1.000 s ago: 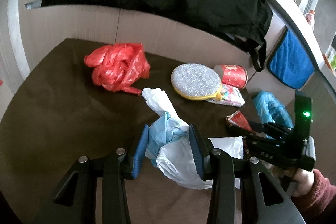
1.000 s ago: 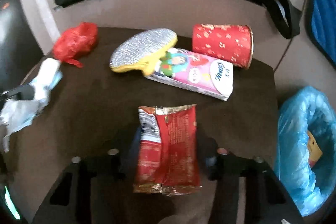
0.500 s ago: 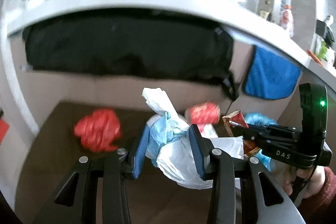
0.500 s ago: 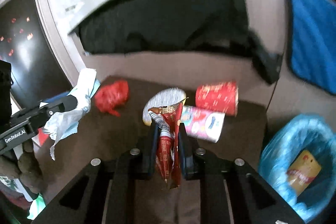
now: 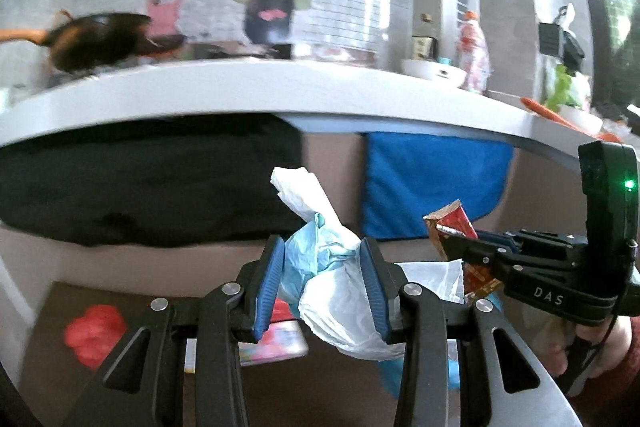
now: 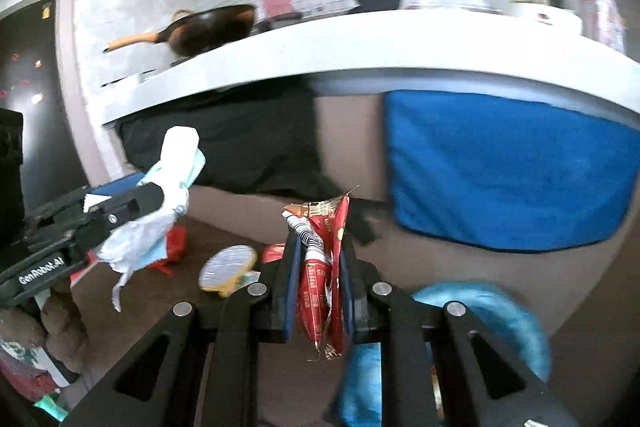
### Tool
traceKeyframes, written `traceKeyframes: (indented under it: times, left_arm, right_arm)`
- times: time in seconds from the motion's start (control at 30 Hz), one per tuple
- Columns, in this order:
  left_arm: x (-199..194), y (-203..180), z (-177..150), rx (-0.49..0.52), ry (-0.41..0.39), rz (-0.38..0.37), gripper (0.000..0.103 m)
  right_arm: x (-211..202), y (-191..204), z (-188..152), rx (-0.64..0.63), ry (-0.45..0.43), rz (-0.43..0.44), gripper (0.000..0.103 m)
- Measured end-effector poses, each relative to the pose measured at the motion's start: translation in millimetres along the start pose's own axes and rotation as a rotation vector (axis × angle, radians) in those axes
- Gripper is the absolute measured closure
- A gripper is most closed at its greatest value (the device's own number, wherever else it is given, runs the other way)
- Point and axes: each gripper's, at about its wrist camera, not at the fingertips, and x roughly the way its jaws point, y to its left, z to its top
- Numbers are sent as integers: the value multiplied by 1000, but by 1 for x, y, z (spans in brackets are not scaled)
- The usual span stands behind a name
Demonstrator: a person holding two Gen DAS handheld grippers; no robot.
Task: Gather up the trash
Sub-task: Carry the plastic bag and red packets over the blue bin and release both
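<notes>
The crumpled white and pale blue plastic bag (image 5: pixel 332 279) sits low in the middle of the left wrist view, pinched between the blue pads of the left gripper (image 5: pixel 324 283), one twisted white end sticking up toward the centre of the frame. The red snack wrapper (image 6: pixel 322 267) stands on edge at the lower middle of the right wrist view, folded and creased, clamped tight in the right gripper (image 6: pixel 318 279), whose pads are nearly together. Both are lifted above the dark brown surface (image 6: pixel 140 303), which lies at the bottom of each view. On it, at lower left of the right view, rest a red plastic bag (image 6: pixel 174 247) and a round silver pad with a yellow rim (image 6: pixel 228 269). At lower right is a bin lined with a blue bag (image 6: pixel 500 311). Behind, a black cloth (image 5: pixel 140 183) and a blue towel (image 6: pixel 512 179) hang under a white counter (image 5: pixel 280 87) carrying a dark pan (image 6: pixel 208 29), with a cartoon mural on the wall above.
</notes>
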Motion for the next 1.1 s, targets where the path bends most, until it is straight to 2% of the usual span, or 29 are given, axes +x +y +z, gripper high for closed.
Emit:
traceKeyframes:
  times: [0.27,0.5,0.77,0.83,0.87,0.9,0.93,0.97,1.0,1.03,1.1]
  left_arm:
    - [70,-63,-18,-12,97,-157,63]
    - [118,-94,-46,4,186,-187,63]
    - [155,-100,-74,-16,297,-196,63]
    - [162,-100,-79,-29,320,-223,63]
    - [165,-99,-80,-40,330,-244,63]
    - [169,-98,-82,-55,341,-268,57]
    - [171,-97,-83,-68,353,-291,48]
    - [173,-96,-83,-76,359,-304,45]
    - [173,-95,-84,-80,357,-311,41]
    - [172,-95,-83,-79,354,-311,40]
    - [170,-91,-82,-82,347,-305,37]
  right_arm:
    - [-27,-83,-27,91,13,-111,86]
    - [-16,-128,-53,162,62,-132,86]
    - [10,-157,-75,233,123,-119,86]
    - [16,-162,-79,250,135,-113,86]
    - [17,-164,-81,255,137,-109,82]
    - [19,-166,-83,262,142,-99,79]
    - [23,-167,-84,269,149,-89,72]
    - [25,-168,-85,280,148,-86,58]
    - [25,-169,-86,287,142,-85,52]
    - [25,-170,-87,296,136,-81,47]
    - [25,-170,-88,301,133,-87,47]
